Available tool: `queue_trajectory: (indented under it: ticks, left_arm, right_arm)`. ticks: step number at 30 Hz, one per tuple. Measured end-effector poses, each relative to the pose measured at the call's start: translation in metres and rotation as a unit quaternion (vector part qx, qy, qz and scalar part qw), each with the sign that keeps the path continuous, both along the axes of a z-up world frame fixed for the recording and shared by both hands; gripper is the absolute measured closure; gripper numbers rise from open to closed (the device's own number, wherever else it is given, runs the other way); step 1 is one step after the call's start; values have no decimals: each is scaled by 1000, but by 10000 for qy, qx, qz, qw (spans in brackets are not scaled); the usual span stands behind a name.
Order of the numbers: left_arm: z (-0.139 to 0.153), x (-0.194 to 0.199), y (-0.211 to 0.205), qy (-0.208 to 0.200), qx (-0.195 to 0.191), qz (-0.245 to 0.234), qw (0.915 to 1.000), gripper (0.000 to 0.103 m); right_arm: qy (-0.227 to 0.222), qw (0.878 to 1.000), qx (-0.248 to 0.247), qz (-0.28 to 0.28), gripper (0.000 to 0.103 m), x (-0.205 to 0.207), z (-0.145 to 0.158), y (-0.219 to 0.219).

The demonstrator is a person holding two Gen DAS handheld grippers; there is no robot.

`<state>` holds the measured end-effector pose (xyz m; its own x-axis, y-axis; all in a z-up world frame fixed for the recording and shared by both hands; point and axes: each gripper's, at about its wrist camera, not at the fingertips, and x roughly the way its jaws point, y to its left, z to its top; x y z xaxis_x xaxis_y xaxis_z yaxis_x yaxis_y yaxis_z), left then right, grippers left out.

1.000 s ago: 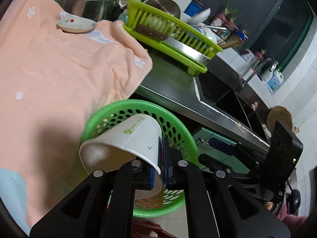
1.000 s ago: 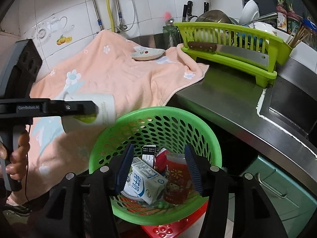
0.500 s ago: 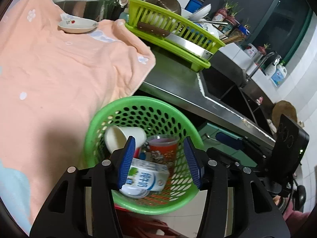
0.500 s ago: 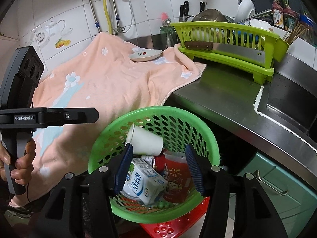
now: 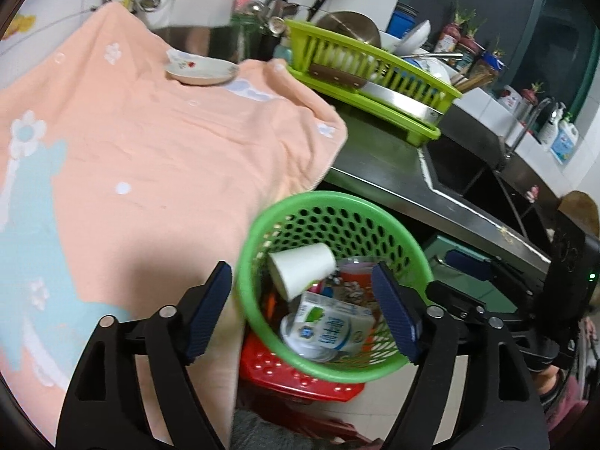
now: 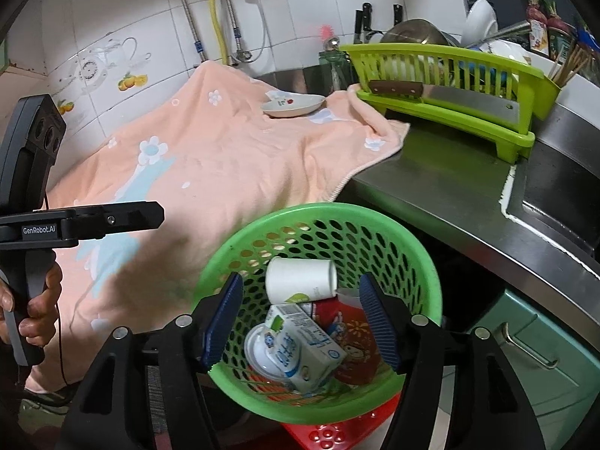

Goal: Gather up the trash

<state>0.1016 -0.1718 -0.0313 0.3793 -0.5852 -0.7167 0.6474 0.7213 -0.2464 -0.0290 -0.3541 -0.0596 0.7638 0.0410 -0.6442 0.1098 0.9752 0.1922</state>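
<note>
Left wrist view: the left hand-held gripper [image 5: 302,302] stands wide, its jaws having just been opening, and nothing is pressed between the pads. The green basket [image 5: 382,208] sits just ahead of and below it, off the edge of the worktop [image 5: 378,165]. The white paper cup [image 5: 302,272] lies on its side on top of the other trash, long axis running roughly across the view, open mouth toward the left pad. Under it rest a milk carton [image 5: 333,328] and a red printed cup [image 5: 354,281]. The peach towel [image 5: 150,142] spreads off to the left, with only a small dish [image 5: 202,71] on it.

Right wrist view: the right hand-held gripper [image 6: 298,318] is partly spread, jaws also having just been opening, empty, and pointed straight down into the same basket [image 6: 423,247]. The paper cup [image 6: 300,277] lies between and just beyond its pads, axis left to right. The left hand-held gripper [image 6: 150,215] shows side-on at the left, over the towel [image 6: 225,157], well clear of the basket rim.

No loose trash shows on the towel in either view, though its near corner is dim, so this may be incomplete. If anything more is to be picked up, the left hand-held gripper is nearer the towel side.
</note>
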Motion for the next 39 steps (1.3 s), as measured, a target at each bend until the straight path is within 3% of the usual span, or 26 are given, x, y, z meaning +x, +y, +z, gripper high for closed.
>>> queue_trajectory:
  ticks: [4,12,21,30,39]
  left_arm:
    - [6,-4,13,-204,199,290,9992,12]
    - [11,-6,44,-387,253,799,9957,6]
    - [14,-11,68,-469,295,1183,9914,5]
    - [25,-22,87,-888,498,1449,9842,5]
    - [31,-27,110,-925,346,1740,9798,5]
  right_arm:
    - [12,10000,-51,67,36,4,2,10]
    - [86,9999,49,135,28,12,2,20]
    - [113,9998,37,189,20,18,6,34]
    - [106,9995,-154,248,16,23,12,51]
    - [42,9987,-426,274,12,24,22,67]
